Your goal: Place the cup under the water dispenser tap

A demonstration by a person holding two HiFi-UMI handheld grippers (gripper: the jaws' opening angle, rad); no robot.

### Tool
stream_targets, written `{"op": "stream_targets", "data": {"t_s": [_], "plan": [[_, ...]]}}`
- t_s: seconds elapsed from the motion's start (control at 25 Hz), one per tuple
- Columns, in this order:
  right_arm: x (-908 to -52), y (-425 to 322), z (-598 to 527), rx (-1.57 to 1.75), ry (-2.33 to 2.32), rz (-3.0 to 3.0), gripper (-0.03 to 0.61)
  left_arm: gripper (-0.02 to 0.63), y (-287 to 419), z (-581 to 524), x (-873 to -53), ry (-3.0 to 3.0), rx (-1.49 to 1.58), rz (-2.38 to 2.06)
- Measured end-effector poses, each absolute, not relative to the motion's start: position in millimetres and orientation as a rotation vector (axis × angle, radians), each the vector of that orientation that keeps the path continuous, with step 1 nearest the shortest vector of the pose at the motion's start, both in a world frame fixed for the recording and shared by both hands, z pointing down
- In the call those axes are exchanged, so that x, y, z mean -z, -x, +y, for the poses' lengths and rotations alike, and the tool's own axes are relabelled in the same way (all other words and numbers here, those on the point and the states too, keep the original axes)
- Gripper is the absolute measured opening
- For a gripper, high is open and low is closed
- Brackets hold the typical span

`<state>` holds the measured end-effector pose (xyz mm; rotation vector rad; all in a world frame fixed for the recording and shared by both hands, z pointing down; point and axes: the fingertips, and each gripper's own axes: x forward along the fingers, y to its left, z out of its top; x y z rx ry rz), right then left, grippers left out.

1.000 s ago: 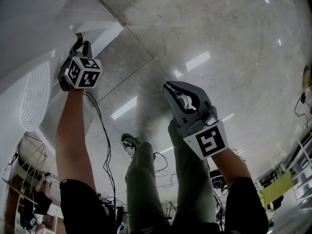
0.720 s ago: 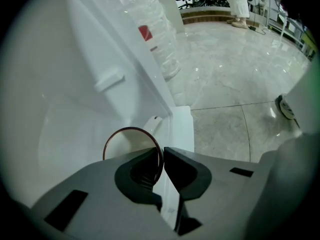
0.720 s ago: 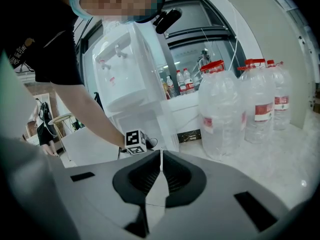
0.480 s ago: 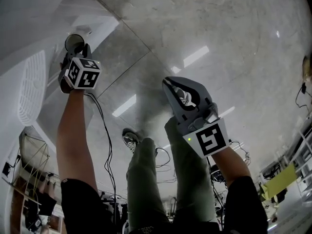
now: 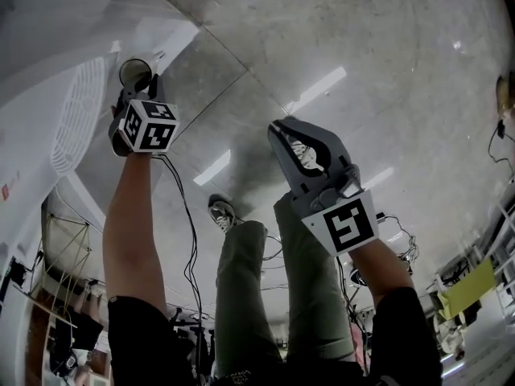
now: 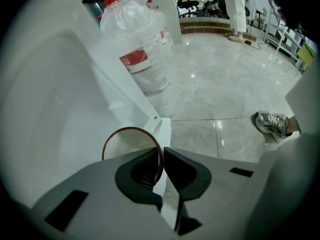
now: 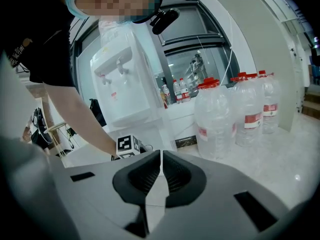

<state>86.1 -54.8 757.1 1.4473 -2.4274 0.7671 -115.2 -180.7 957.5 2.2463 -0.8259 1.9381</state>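
At far left, the left gripper [image 6: 161, 159] has just been closing its fingers, which now pinch the cup [image 6: 127, 144] by its thin rim. A tilt could slip it loose against the white ledge [image 6: 160, 129] just beside. The right gripper [image 7: 160, 160] is empty, fingers pressed together, with open floor [image 6: 220, 94] to the right

Brown-rimmed cup [image 6: 129, 143], upright, gripped by its rim

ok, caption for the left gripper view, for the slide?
Left gripper, its jaws having just been closing, pinches the rim of the cup, with a large water bottle behind.
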Motion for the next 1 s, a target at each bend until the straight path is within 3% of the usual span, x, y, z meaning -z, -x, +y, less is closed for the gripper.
{"op": "stream_targets", "data": {"t_s": [1.0], "plan": [[-604.6,-53.5,-37.5,-0.712,-1.535,-2.458,0.044,0.049,97.6,-45.1,-769.6,-2.412,-1.785,-0.513]]}}
